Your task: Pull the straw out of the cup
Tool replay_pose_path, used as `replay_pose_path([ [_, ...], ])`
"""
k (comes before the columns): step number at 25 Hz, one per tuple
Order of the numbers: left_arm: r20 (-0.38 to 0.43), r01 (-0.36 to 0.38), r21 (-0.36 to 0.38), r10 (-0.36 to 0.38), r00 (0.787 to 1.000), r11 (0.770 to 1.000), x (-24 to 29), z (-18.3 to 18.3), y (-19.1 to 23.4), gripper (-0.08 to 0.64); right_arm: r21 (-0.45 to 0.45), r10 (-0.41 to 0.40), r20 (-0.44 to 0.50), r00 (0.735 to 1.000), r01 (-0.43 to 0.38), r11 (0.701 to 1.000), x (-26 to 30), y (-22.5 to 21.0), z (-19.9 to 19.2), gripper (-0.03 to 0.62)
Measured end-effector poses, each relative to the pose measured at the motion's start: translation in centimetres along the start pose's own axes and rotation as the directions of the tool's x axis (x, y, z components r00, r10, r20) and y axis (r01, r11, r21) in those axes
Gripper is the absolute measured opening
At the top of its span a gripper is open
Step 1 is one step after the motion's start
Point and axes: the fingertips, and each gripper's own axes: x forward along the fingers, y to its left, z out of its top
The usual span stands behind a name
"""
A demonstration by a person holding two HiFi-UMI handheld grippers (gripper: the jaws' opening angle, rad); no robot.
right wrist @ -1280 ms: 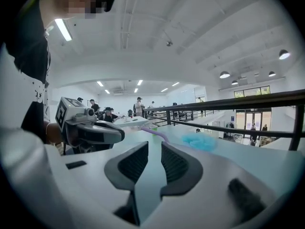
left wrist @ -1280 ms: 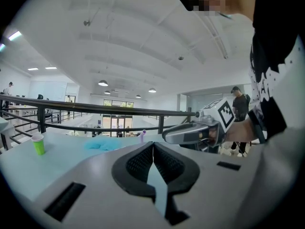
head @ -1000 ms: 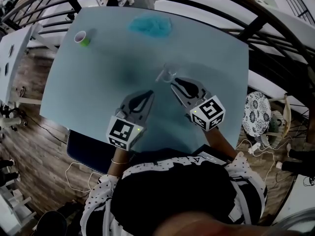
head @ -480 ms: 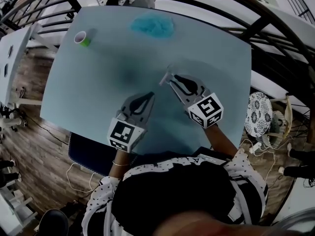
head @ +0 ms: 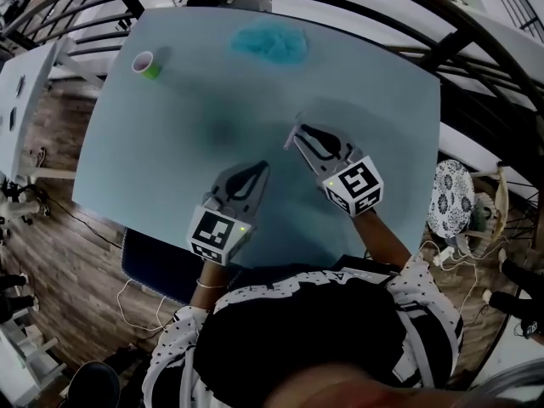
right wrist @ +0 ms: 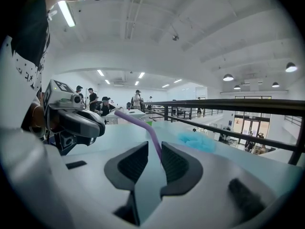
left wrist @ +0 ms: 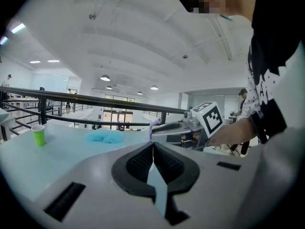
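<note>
Colours — straw (right wrist: 140,123) purple; cup (head: 146,64) green, pale rim; fluffy heap (head: 270,42) turquoise; table (head: 170,143) pale teal. Marker cubes (head: 219,232) black-and-white squares; sleeve (head: 174,334) white, black-dotted; floor (head: 51,253) brown wood-grain; railing (head: 438,48) black.

A pale teal table (head: 153,143) filled the middle of the room. A black metal railing (head: 438,49) ran past its far edge and right side. Wood-plank floor (head: 42,245) lay to the left of the table and below its near edge, with loose white cables (head: 127,289) by the near-left corner. A white table (head: 21,92) stood to its left and a small round patterned top (head: 449,201) to its right. Overhead, a white ceiling (left wrist: 143,37) carried round lamps (left wrist: 105,78) and a strip light (right wrist: 66,13).
</note>
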Motion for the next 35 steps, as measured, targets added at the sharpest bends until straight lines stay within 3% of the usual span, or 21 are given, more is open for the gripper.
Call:
replay_pose_path([
  [13,0.024,0.012,-0.026,-0.011,1.0,1.0,0.0,1.0,-0.3,0.011,-0.087,-0.056,-0.036,0.998,0.053,0.995,-0.2,-0.7,0.3,0.049],
  [35,0.041,0.012,0.013,-0.013,0.999,1.0,-1.5,2.8,-3.8,0.011,-0.091,-0.094,0.057,0.994,0.099,0.991,-4.3,-0.8,4.1,0.043],
])
